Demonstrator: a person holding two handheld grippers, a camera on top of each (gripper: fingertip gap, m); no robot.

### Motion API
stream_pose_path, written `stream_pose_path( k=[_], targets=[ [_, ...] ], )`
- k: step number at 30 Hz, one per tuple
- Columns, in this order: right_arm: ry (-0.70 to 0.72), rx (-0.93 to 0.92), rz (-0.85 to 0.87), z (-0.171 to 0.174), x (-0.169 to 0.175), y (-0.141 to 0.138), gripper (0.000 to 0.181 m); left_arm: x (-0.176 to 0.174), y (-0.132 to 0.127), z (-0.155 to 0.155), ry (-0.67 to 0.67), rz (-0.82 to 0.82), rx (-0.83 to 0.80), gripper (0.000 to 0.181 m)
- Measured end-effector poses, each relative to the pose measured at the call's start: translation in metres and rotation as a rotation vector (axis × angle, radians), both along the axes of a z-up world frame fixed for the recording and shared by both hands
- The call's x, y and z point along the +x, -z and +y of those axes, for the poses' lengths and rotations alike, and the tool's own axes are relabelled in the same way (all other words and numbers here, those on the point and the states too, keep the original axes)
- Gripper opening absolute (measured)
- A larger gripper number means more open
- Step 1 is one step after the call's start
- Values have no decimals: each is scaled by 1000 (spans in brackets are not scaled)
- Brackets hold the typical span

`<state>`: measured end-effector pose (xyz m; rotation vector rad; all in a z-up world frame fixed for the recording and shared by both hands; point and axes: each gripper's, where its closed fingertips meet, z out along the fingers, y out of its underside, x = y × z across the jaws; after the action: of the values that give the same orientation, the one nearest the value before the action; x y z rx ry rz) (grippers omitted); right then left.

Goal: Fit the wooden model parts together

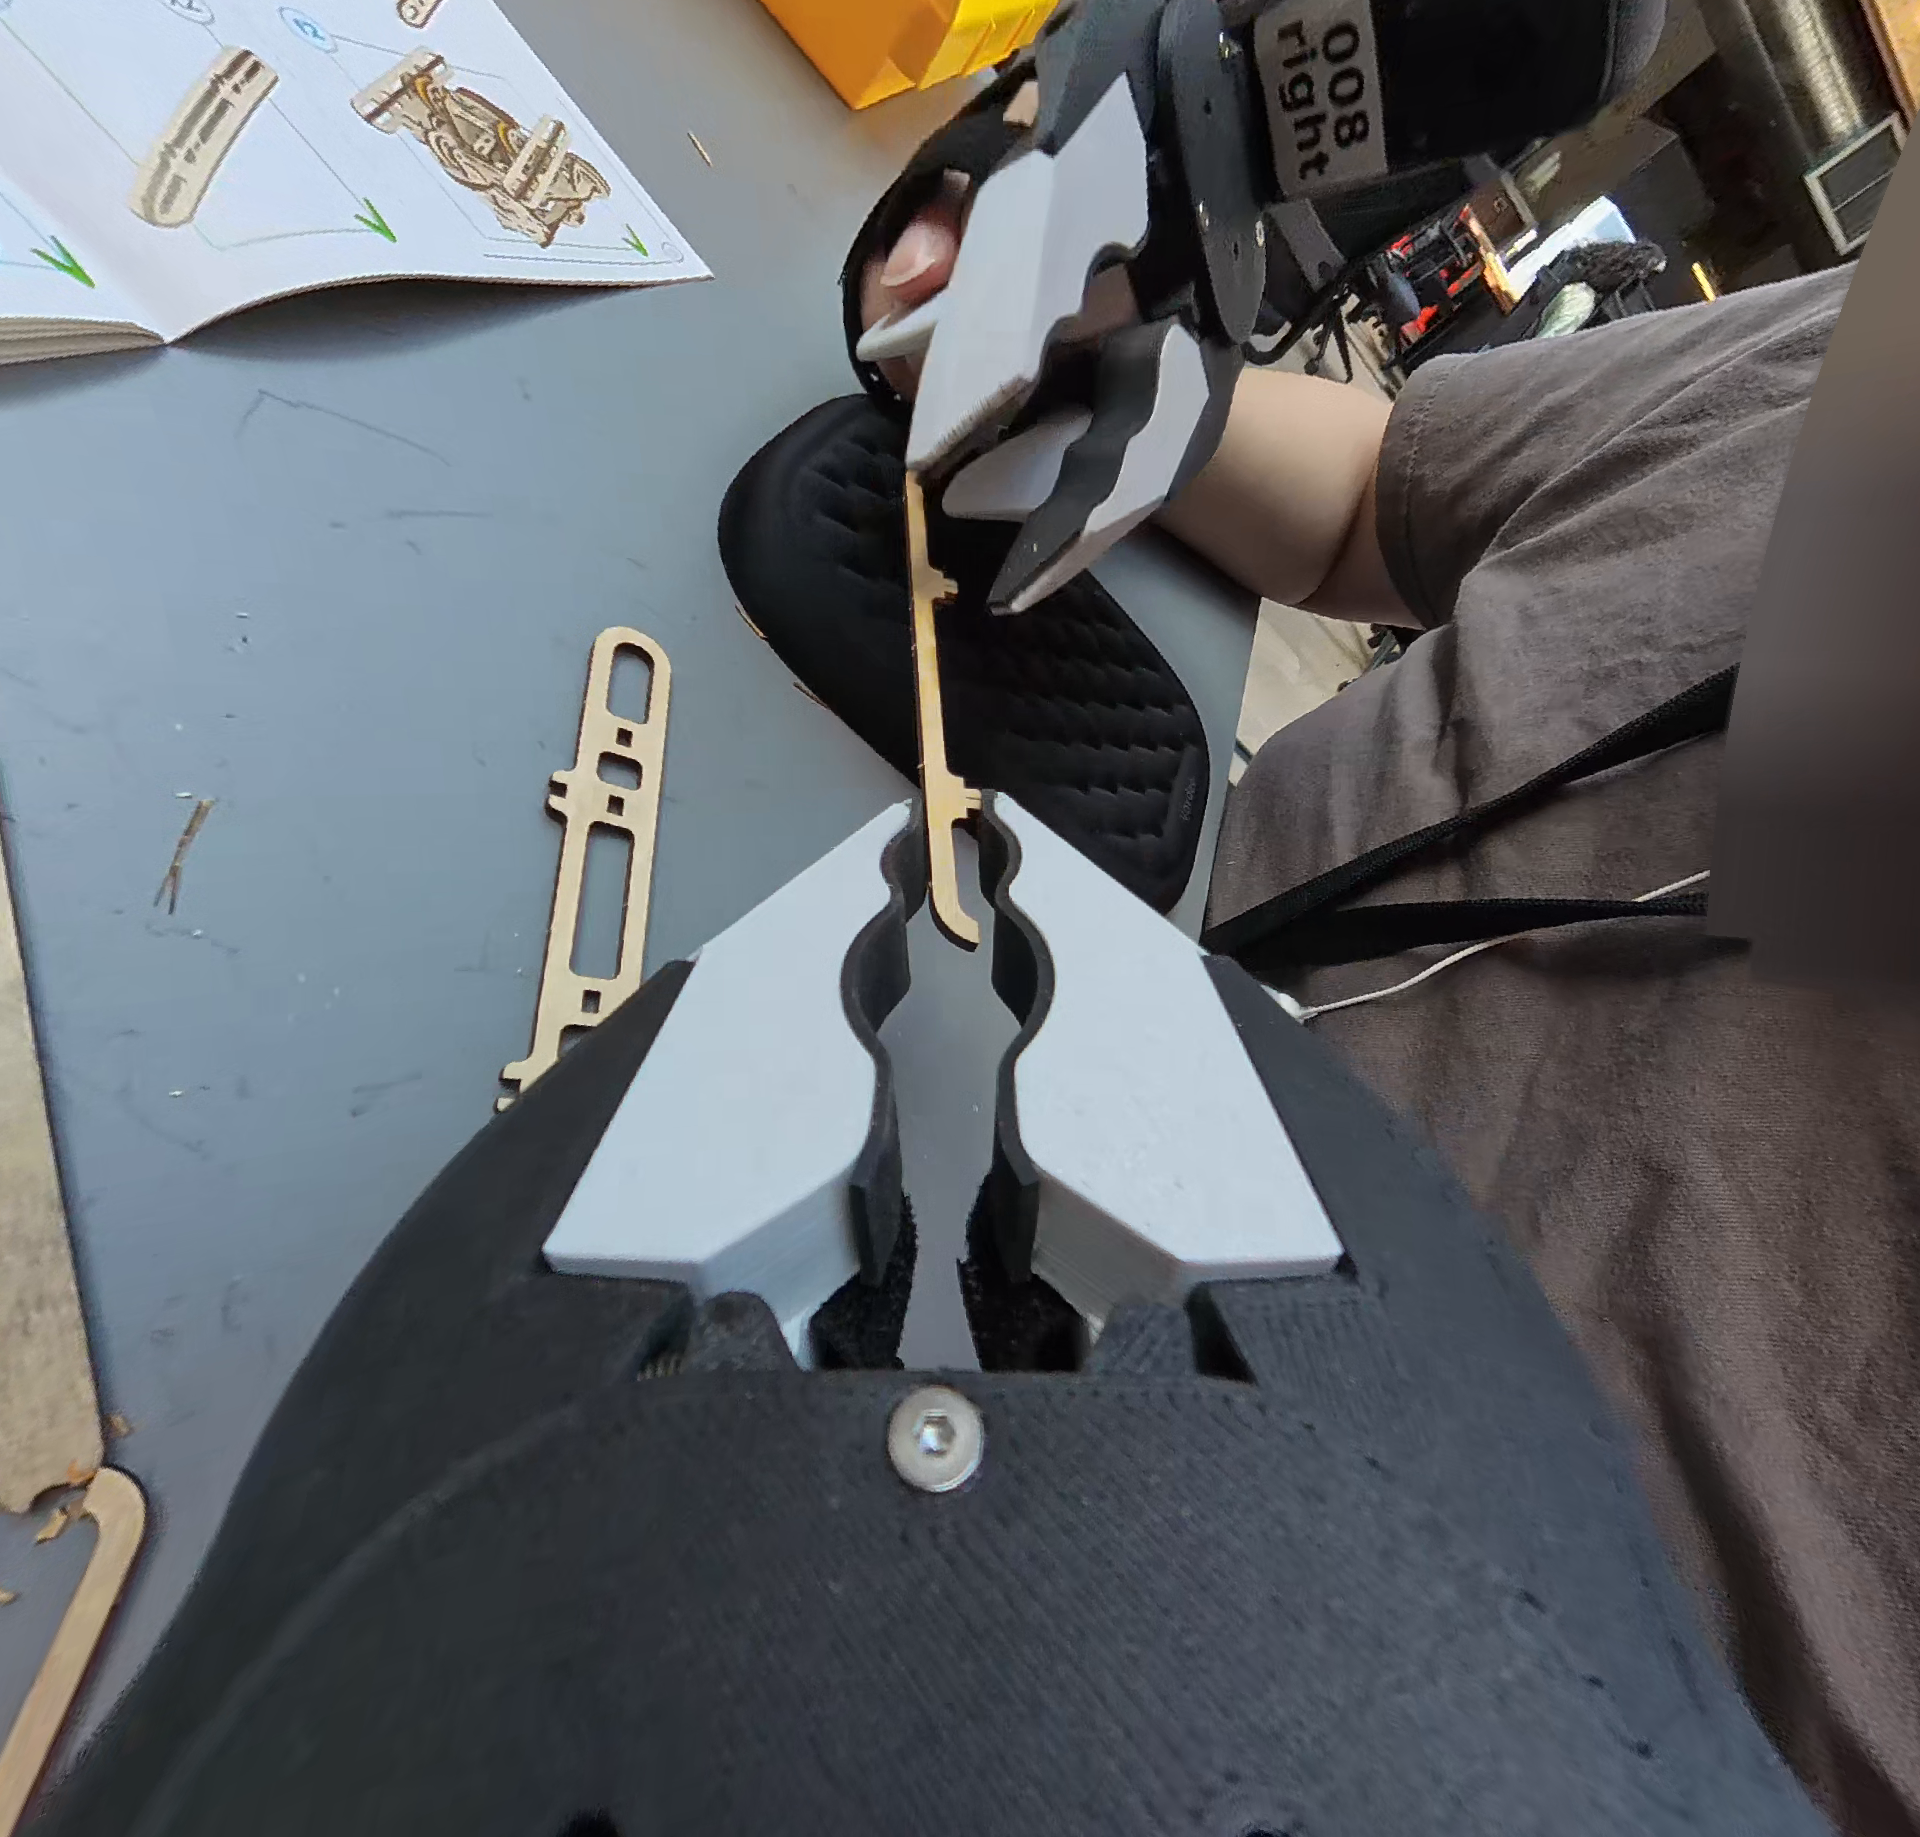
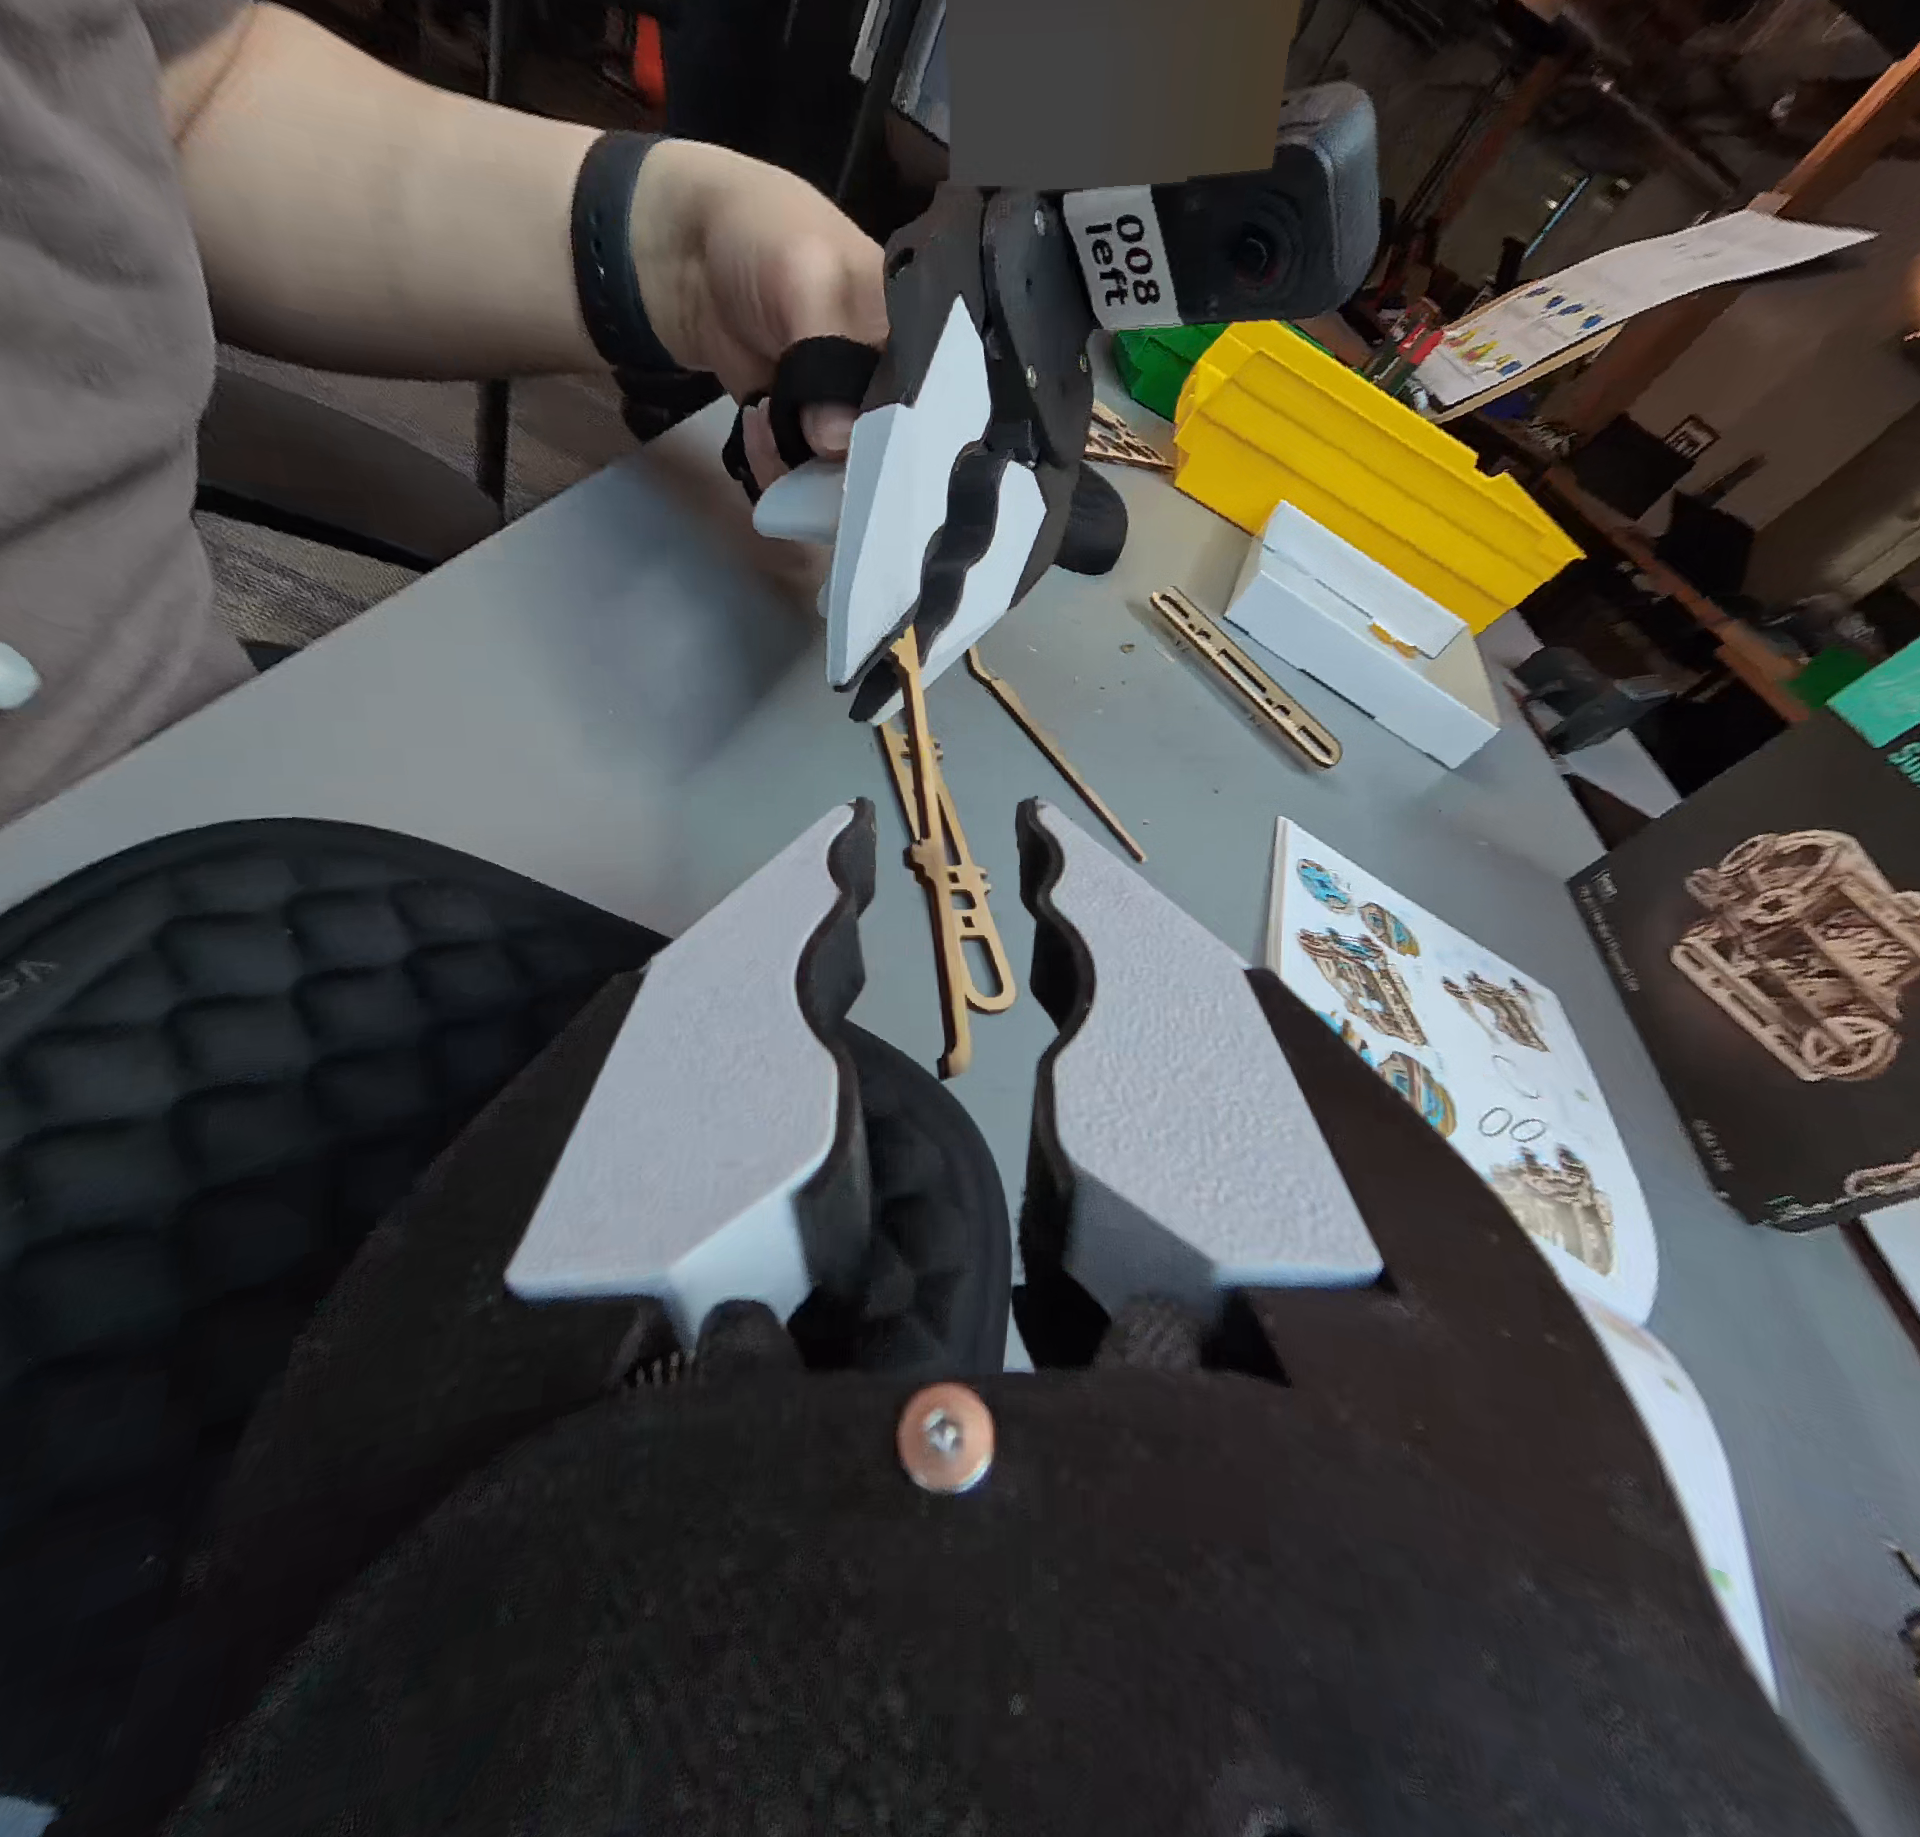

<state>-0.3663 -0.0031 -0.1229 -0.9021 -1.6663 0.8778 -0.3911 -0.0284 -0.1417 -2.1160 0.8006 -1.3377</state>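
The right gripper (image 2: 945, 821) hangs with its jaws apart over the grey table (image 2: 520, 665). Ahead, the left gripper (image 2: 883, 686) pinches a thin wooden strip (image 2: 935, 852) that slants down between those jaws, beside an open booklet (image 2: 1455, 1039).

can't see the top of the wooden strip (image 1: 928, 686) since it's tucked behind the right gripper (image 1: 997, 530), and the slotted wooden bar (image 1: 594, 852) on the table disappears under the left gripper (image 1: 945, 852).

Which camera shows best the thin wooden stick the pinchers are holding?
The right wrist view: there the wooden stick shows its flat side, with its slots, hanging from the left gripper. The left wrist view sees the same stick only edge-on, a thin line running from the left gripper towards the right gripper.
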Motion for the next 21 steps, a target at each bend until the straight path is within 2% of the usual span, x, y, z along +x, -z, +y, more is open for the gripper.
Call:
stream_pose_path(
  k=[5,14,19,21],
  targets=[
    [18,-181,0,8,1,-12,25,10,12,-6,54,128,81,7],
    [-145,-329,-272,-19,4,9,18,20,15,-4,95,248,180,7],
    [-105,-333,-310,-16,4,12,8,27,8,-8,110,231,230,7],
    [-95,-354,-362,-18,8,17,11,30,8,-11,123,248,295,7]
  ],
)
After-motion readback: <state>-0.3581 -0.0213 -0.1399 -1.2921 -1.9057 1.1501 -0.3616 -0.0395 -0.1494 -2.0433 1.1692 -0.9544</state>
